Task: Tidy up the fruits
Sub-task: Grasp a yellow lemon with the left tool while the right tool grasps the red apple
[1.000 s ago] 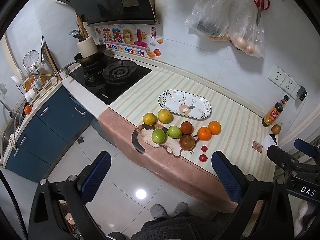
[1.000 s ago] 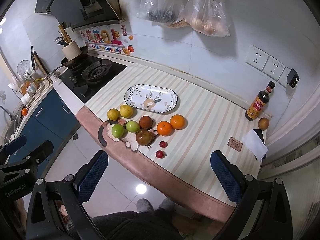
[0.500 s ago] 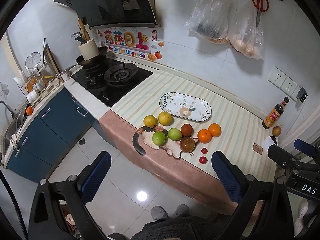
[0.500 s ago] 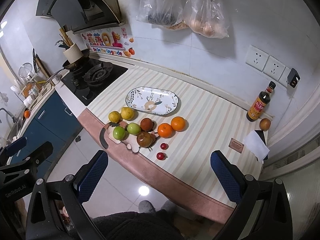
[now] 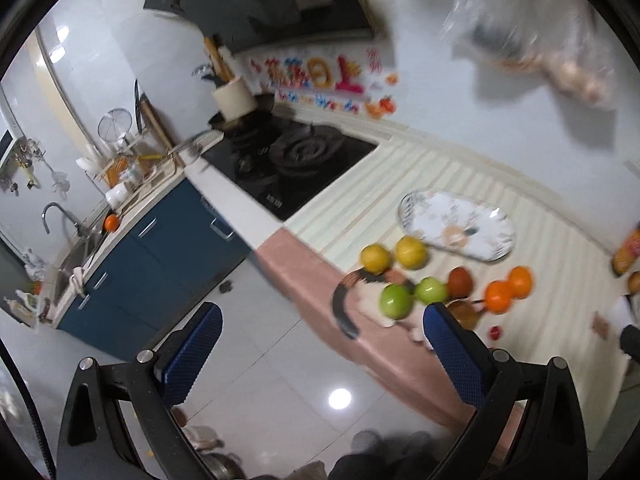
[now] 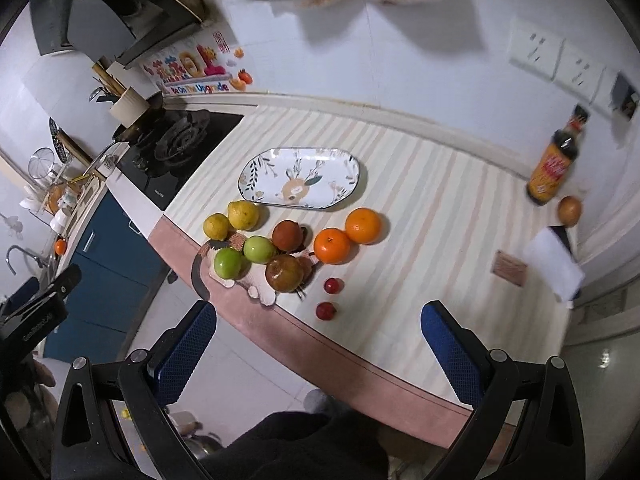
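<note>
Colourful "Be On The Upgrade" sticker

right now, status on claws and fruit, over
Left claw and right claw open, empty, short of counter. Fruits loose beside bare oval patterned plate. Nothing blocking.

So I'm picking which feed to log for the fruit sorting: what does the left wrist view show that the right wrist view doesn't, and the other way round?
Only the left wrist view shows the sink tap clearly and much of the blue cabinets; it is motion-blurred.

Only the right wrist view shows the wall sockets, the whole sauce bottle, the white paper and both small red fruits.

Both show the empty patterned plate, yellow fruits, green apples, two oranges and the stove, with each gripper's fingers wide apart and holding nothing.
</note>
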`<state>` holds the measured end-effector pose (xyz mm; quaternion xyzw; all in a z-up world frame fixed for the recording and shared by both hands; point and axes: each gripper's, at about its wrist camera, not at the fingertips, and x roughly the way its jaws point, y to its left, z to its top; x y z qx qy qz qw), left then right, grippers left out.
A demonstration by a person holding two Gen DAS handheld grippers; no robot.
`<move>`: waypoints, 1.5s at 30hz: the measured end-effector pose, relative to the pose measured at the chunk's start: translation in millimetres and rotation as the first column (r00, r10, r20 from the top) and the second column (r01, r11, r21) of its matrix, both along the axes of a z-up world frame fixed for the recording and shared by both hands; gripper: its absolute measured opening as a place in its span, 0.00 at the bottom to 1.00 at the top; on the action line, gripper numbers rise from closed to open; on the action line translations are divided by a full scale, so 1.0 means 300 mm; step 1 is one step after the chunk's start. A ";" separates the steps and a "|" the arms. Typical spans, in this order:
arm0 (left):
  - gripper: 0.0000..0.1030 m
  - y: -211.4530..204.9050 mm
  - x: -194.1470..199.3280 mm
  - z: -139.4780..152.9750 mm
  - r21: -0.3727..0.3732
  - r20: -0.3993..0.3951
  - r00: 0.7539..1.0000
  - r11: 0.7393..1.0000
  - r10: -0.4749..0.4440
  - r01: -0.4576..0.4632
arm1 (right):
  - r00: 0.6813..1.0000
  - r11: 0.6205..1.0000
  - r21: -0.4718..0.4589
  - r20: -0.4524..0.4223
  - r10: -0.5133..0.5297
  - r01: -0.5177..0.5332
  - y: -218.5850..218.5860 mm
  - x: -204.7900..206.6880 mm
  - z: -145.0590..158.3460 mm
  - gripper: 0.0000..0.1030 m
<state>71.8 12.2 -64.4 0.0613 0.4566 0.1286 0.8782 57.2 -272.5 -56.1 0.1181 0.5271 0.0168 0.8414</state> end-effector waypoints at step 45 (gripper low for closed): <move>0.56 0.085 0.920 -0.897 -0.413 -0.525 0.698 0.863 -0.486 0.291 | 0.815 0.944 0.101 -0.539 -0.214 0.315 0.410 0.570 -0.991 0.67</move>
